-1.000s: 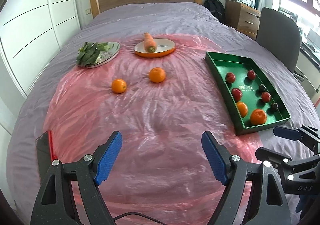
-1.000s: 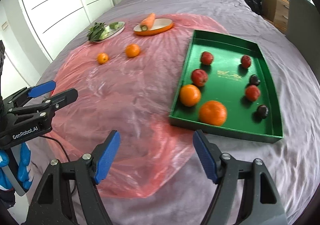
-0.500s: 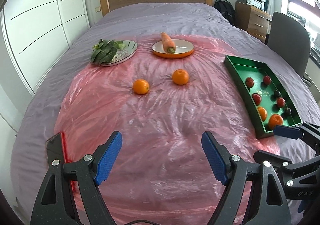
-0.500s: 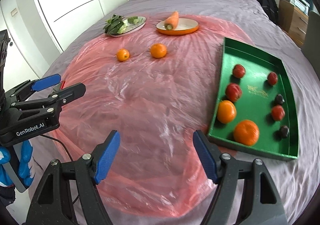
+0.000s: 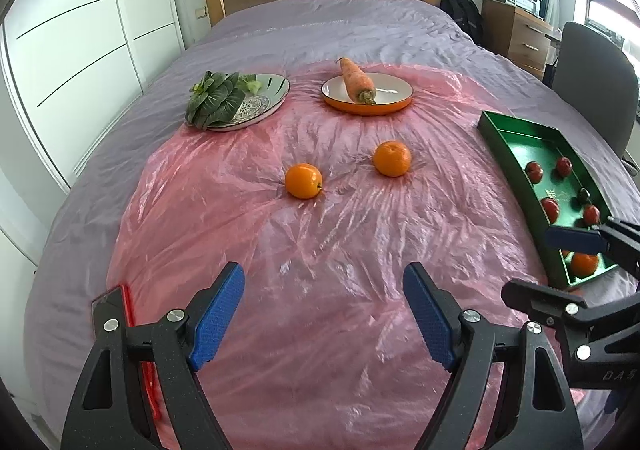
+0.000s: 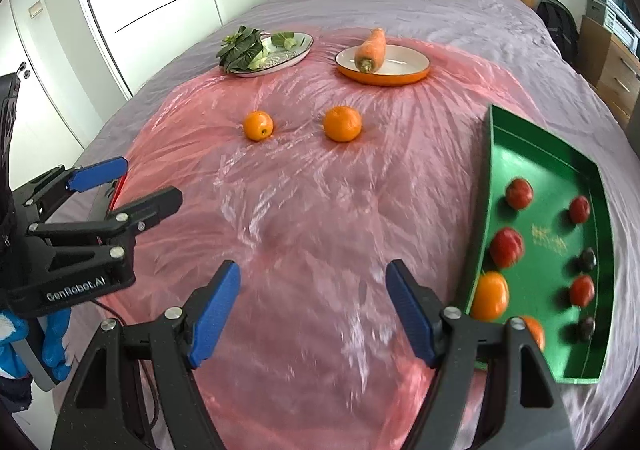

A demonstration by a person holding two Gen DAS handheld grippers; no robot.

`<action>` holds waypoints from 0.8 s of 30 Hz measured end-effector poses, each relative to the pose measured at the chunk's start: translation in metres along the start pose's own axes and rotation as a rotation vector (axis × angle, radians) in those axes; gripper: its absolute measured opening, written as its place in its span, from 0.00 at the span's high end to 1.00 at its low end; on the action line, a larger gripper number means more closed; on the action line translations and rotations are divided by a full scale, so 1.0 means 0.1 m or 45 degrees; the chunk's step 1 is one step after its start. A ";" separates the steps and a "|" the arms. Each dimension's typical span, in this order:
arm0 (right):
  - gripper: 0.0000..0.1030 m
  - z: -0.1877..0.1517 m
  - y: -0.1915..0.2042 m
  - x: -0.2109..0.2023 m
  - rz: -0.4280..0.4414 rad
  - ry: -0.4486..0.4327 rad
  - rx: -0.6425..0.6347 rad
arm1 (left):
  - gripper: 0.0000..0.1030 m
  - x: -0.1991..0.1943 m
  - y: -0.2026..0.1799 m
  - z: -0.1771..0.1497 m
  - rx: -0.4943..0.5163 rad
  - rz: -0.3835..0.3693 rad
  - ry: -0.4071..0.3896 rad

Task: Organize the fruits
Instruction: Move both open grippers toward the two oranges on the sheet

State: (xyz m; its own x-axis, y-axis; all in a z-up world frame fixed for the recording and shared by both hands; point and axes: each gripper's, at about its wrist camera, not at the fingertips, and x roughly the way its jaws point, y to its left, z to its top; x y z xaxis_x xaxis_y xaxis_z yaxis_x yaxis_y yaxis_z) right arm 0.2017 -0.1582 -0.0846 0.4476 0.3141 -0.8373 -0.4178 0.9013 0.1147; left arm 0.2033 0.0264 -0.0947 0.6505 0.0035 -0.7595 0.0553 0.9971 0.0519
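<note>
Two oranges lie on the pink plastic sheet, a left orange [image 5: 303, 180] [image 6: 258, 125] and a right orange [image 5: 392, 158] [image 6: 342, 123]. A green tray [image 5: 505, 152] [image 6: 556, 169] at the right holds several red and dark fruits and two oranges. My left gripper [image 5: 323, 318] is open and empty, well short of the loose oranges; it also shows in the right wrist view [image 6: 124, 183]. My right gripper [image 6: 313, 310] is open and empty beside the tray's near left corner; it also shows in the left wrist view [image 5: 560, 266].
An orange plate [image 5: 367, 99] with a carrot [image 5: 357, 81] and a patterned plate [image 5: 256, 105] with leafy greens [image 5: 214, 99] stand at the back. A red-edged phone [image 5: 116, 310] lies at the front left. A chair [image 5: 596, 89] and drawers [image 5: 516, 33] stand right of the bed.
Both grippers have swung left, away from the tray, so the two loose oranges sit nearer the middle of both views. Both stay open and empty.
</note>
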 end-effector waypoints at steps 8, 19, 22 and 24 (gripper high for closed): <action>0.00 0.35 -0.07 0.26 -0.004 -0.013 -0.021 | 0.25 0.32 0.16 0.17 -0.054 0.001 0.013; 0.00 0.81 -0.22 0.86 -0.032 0.001 -0.038 | 0.25 0.88 0.38 0.44 -0.128 -0.041 0.031; 0.00 0.90 -0.27 1.02 -0.051 0.005 -0.033 | 0.25 1.05 0.38 0.50 -0.116 -0.036 0.044; 0.00 0.96 -0.30 1.11 -0.056 0.007 -0.026 | 0.25 1.12 0.36 0.53 -0.105 -0.030 0.046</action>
State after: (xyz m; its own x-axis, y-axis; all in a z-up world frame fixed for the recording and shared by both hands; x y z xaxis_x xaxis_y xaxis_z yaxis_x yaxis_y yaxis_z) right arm 0.3395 -0.1217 -0.1296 0.4612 0.2728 -0.8443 -0.4140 0.9078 0.0672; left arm 0.3181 0.0592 -0.1437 0.6221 -0.0188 -0.7827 0.0069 0.9998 -0.0185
